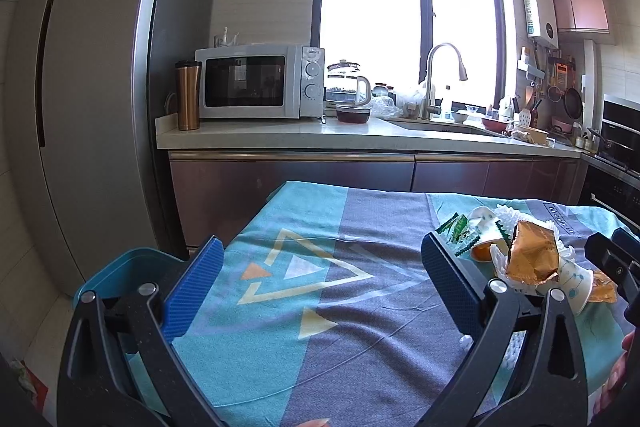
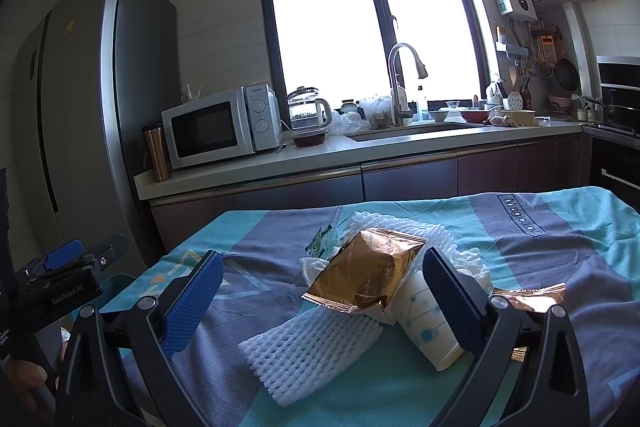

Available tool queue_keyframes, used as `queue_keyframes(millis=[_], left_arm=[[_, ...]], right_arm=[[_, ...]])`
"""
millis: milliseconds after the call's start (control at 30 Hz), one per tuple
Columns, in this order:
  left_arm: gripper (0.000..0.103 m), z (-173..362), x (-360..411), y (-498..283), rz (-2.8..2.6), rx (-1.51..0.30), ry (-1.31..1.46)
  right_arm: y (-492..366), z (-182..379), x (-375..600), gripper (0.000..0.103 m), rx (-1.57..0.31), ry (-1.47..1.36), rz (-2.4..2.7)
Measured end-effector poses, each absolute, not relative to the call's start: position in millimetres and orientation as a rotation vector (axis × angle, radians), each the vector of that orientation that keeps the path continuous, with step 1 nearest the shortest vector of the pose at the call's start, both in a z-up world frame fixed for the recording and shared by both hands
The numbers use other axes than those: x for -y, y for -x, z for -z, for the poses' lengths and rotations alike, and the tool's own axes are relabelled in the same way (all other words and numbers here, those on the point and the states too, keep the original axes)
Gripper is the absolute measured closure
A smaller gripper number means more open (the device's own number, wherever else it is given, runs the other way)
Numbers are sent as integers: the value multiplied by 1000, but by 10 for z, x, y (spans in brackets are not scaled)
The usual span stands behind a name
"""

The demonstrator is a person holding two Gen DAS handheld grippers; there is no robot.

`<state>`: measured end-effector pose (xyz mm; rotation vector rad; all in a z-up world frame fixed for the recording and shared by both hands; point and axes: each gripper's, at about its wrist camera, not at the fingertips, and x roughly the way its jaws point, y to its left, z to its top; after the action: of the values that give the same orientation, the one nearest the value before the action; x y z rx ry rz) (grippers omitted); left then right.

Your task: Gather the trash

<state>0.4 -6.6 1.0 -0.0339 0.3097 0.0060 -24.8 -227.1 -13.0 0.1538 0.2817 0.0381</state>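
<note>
Two tongs hover with jaws apart, gripping nothing: the left tongs [image 1: 320, 283] over bare cloth, the right tongs [image 2: 324, 291] framing the trash pile on the surface [image 2: 560, 247], a gold wrapper [image 2: 368, 275] atop white foam netting [image 2: 312, 351] beside a tipped paper cup [image 2: 428, 327].

A microwave [image 1: 260, 81] and copper tumbler [image 1: 188, 95] were seen at centre left, a faucet [image 2: 402, 83] placed mid-frame beneath the window [image 2: 372, 15].
</note>
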Motion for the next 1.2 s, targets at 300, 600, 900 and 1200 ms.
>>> queue_keyframes(millis=[300, 600, 900, 1200], left_arm=[[6, -18, 81, -25, -1, -311, 36], [6, -12, 94, -29, -4, -305, 37], [6, -1, 92, -3, -1, -307, 37], [6, 7, 100, -8, -3, -311, 33]], right_arm=[[249, 133, 2276, 7, -280, -154, -40], [225, 119, 2255, 7, -282, -151, -42], [228, 108, 2257, 7, -284, -154, -44], [224, 114, 2273, 7, -288, -158, -47]])
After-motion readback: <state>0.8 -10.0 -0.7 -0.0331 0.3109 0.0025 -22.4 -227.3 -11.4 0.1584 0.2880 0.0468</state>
